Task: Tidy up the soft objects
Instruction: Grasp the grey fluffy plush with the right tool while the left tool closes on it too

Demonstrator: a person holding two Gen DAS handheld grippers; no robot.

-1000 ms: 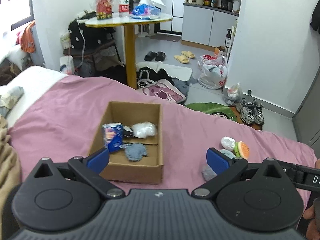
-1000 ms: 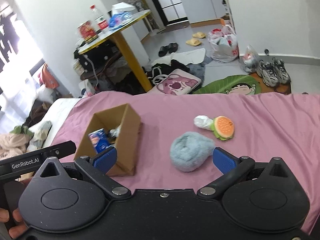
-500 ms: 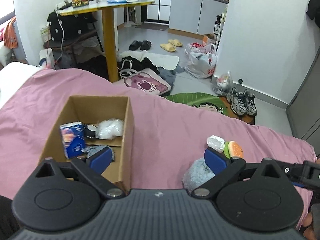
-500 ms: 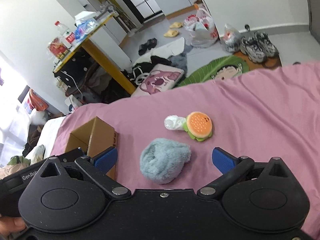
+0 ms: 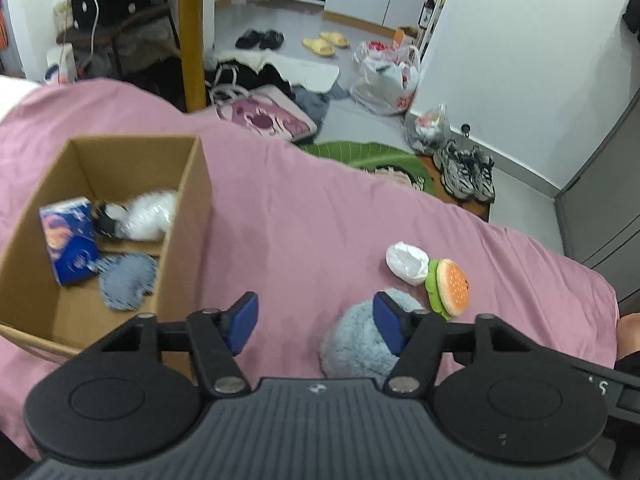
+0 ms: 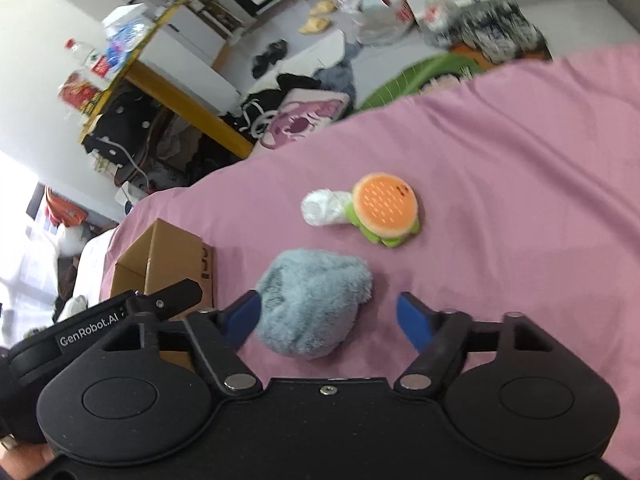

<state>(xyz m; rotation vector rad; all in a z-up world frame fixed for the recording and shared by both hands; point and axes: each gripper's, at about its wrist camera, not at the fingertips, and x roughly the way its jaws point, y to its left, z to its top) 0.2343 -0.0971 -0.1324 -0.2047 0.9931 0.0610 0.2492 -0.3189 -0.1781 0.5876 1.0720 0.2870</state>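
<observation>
A fluffy grey-blue plush [image 6: 314,304] lies on the pink bedsheet [image 6: 500,184], between the open fingers of my right gripper [image 6: 332,320]; the left pad sits at its edge. Beyond it rest a burger plush [image 6: 386,208] and a white crumpled bag [image 6: 322,208]. In the left wrist view the same grey plush [image 5: 356,344] shows behind the right fingertip of my open left gripper [image 5: 316,322], which holds nothing. The cardboard box [image 5: 192,200] at the left holds a blue packet [image 5: 70,240], a white fluffy item [image 5: 148,216] and a grey cloth piece [image 5: 128,280].
The bed's far edge drops to a floor strewn with shoes [image 5: 466,176], bags [image 5: 386,76], slippers [image 5: 324,42] and a pink cushion [image 5: 266,118]. A yellow table leg [image 5: 192,32] stands beyond the box. A person's knee [image 5: 628,332] shows at the right edge.
Both grippers have moved forward and lower over the bed. The grey plush now lies between the right gripper's fingers. The left gripper's fingers stand closer together than before.
</observation>
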